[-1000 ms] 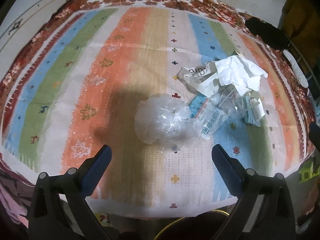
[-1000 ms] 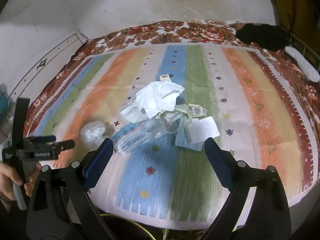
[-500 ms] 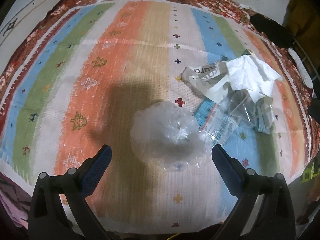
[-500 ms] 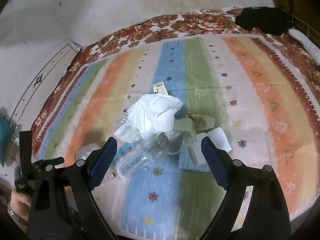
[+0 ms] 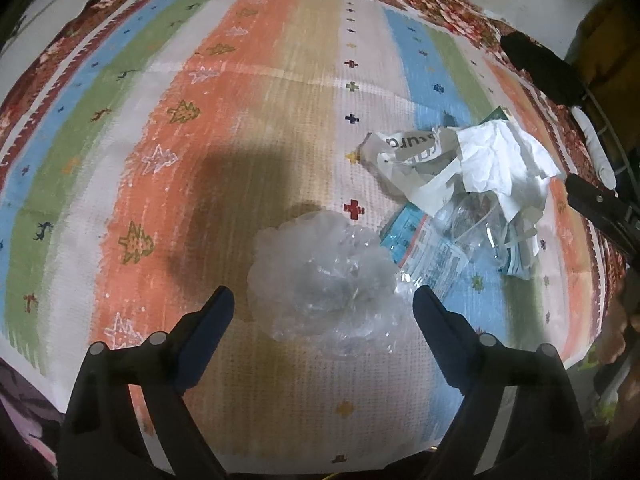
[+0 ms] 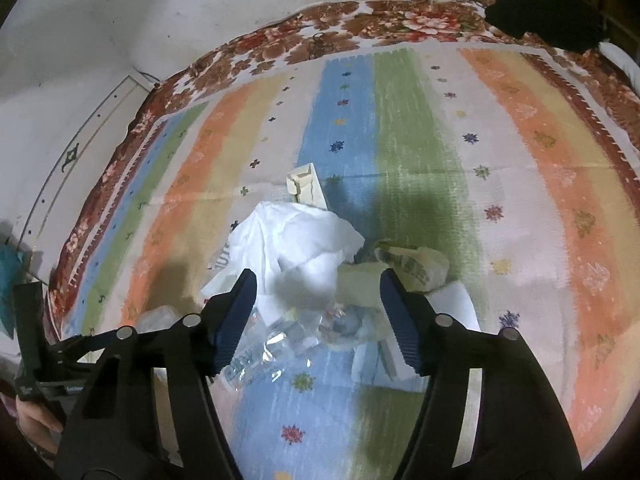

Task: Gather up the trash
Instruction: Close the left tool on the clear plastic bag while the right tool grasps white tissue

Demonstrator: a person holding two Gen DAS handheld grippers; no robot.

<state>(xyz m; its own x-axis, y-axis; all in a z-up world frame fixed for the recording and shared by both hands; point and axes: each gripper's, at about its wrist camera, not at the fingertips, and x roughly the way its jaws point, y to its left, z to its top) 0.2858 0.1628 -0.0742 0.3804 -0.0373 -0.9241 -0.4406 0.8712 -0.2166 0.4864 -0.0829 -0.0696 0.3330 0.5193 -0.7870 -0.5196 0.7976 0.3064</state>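
The crumpled clear bag lies on the striped rug, toward its near edge, just left of the main trash pile, which sits nearer the rug's right edge. Bag looks near weightless, soft, slick — prob. collapses under any squeeze and can slide out, so best taken across its bunched middle, pads pressing in from both sides, not by a loose outer fold.

Pile is mixed: crumpled white paper on top, a printed paper bag, a clear plastic wrapper and flat cards underneath. All light and floppy; the paper crushes easily and gives more friction than the film, so the paper wad is the better hold.

Left gripper points steeply down, jaws spread wide and just begun narrowing, bag framed between the tips but pads not touching it as far as I can tell. Right gripper tilts down at the pile, jaws partway in and closing, paper and wrapper in the gap — no pad contact seen yet. A hand w/ the left tool shows at the left edge of the right-wrist view.
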